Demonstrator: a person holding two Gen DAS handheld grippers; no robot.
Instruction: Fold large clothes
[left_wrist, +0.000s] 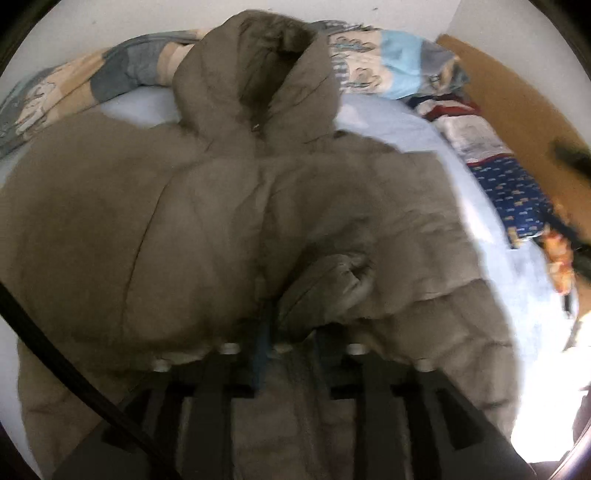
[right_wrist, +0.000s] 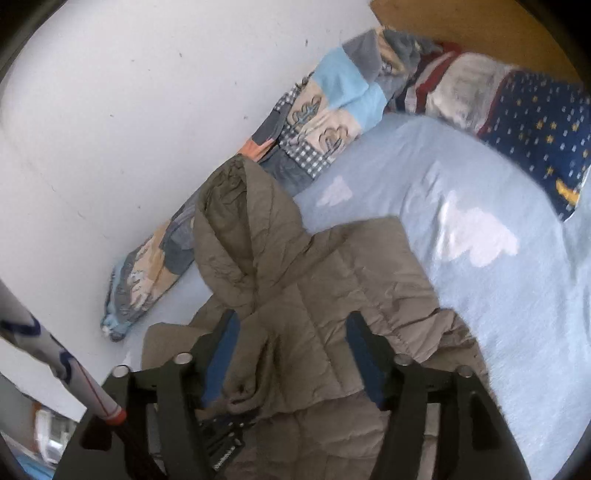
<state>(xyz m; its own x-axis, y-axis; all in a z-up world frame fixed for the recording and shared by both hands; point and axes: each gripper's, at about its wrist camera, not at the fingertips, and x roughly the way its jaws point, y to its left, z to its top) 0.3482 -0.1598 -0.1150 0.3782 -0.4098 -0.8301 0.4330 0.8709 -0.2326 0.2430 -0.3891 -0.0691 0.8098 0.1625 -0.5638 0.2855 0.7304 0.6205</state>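
right wrist view, right gripper jaws wide over khaki hooded jacket — left gripper narrowly parted, empty

Black tool with blue pads, silver screws.

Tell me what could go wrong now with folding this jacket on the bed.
1. The jacket is puffy, so a folded sleeve may spring back.
2. The right tongs stand open around bunched fabric and may pinch several layers.
3. The hood lies on the quilt by the wall; pulling could drag it.
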